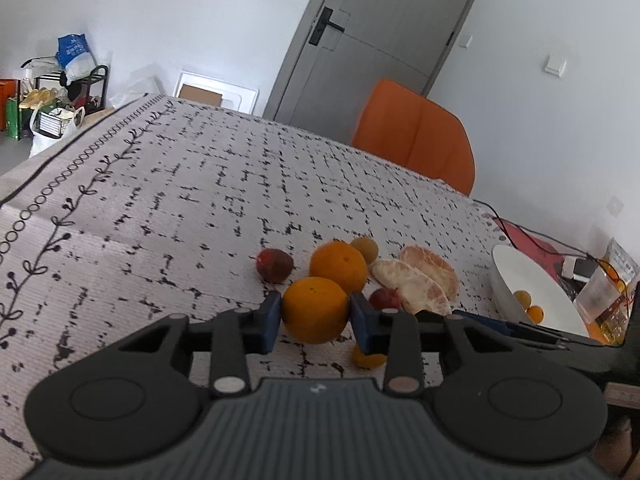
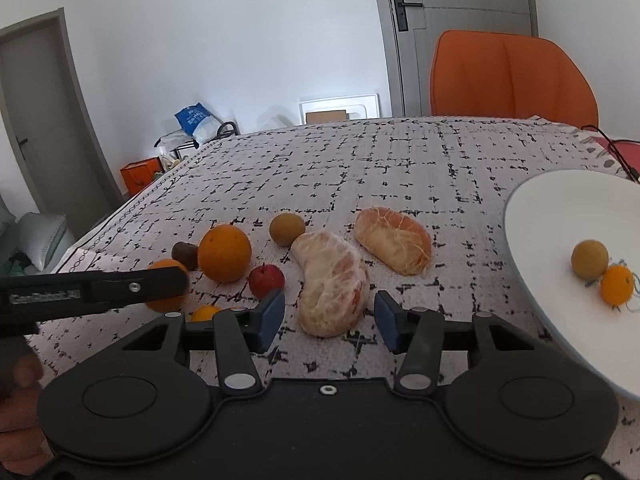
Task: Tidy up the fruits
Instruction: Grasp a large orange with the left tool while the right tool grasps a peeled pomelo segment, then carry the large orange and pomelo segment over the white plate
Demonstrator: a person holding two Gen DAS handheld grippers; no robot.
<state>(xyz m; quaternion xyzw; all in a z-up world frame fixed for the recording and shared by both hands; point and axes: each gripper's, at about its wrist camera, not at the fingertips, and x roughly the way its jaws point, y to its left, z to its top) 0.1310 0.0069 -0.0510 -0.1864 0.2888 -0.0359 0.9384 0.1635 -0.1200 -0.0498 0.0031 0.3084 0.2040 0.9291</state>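
Now your left hand-held gripper (image 1: 316, 320) has its blue pads pressed on both sides of an orange (image 1: 316, 309) resting on the surface (image 1: 200, 184), while the white bowl (image 1: 532, 280) lies off to its right. Your right hand-held gripper (image 2: 330, 318) stands part open around the near peeled segment (image 2: 332, 290), pads not touching; its long axis runs away from you, so you straddle its width.
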